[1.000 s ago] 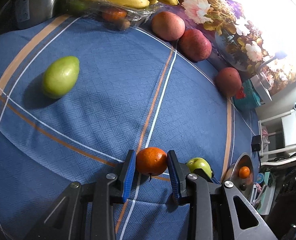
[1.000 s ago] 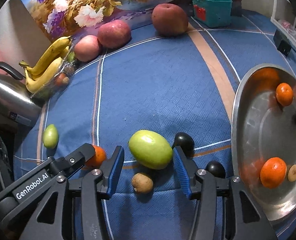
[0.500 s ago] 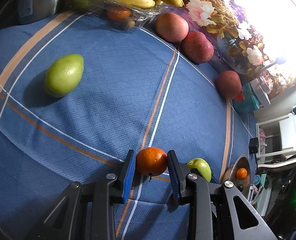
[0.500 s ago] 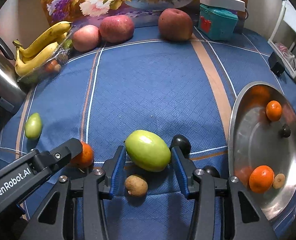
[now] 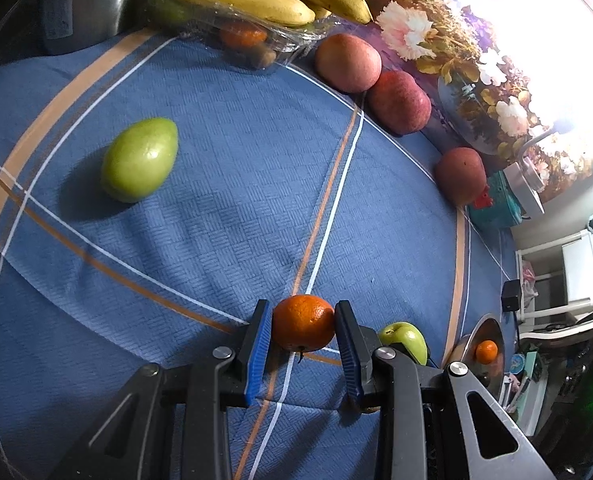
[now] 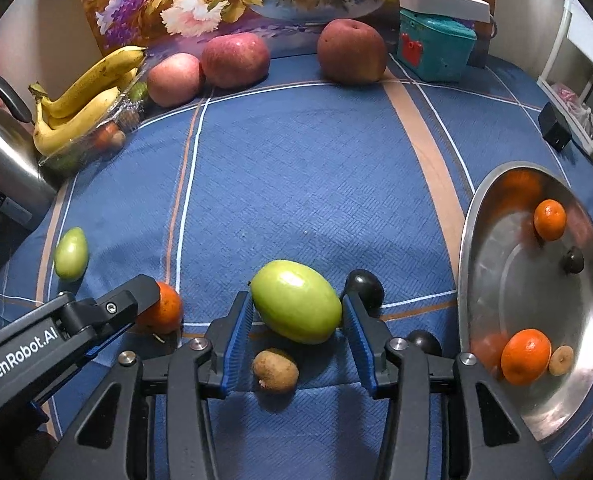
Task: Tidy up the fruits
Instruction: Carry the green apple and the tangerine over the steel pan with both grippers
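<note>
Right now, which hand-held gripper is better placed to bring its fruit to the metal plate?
Right hand-held gripper: its blue pads touch the green fruit, beside the metal plate. The left is farther away.

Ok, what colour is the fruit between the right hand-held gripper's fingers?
Green: the large oval fruit, clearest in the right wrist view.
</note>
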Available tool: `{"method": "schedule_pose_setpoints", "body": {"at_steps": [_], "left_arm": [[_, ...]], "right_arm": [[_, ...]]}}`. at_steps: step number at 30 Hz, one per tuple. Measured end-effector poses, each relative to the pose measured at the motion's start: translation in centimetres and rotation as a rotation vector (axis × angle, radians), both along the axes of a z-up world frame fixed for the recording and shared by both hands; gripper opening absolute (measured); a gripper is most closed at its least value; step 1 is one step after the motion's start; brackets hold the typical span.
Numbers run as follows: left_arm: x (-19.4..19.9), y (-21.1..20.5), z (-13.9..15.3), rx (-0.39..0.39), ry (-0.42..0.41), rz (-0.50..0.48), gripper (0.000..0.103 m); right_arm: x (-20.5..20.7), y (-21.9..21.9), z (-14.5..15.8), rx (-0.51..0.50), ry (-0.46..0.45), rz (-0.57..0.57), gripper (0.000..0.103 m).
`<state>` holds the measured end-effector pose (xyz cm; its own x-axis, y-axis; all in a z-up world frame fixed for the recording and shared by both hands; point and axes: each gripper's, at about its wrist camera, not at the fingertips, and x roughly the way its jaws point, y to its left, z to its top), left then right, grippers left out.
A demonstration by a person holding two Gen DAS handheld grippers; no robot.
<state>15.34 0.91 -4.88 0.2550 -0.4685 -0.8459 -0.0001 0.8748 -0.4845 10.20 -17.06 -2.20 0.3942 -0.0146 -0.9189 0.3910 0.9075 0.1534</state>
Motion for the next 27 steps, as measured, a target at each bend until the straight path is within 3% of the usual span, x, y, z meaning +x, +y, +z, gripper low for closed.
{"method": "schedule_pose_setpoints", "body": {"at_steps": [17,27], "left_arm": [[-0.9,-0.6,3.3,-0.003,-0.081,0.000,0.034],[-1.3,-1.7,4.0,0.027,-0.104,-0.023,0.034]], "right_arm": [[-1.6,-1.1,4.9,0.030,-0.133,-0.019,0.048],[-2.4,-2.9,4.5,0.051,-0.124,-0.051,0.048]]}}
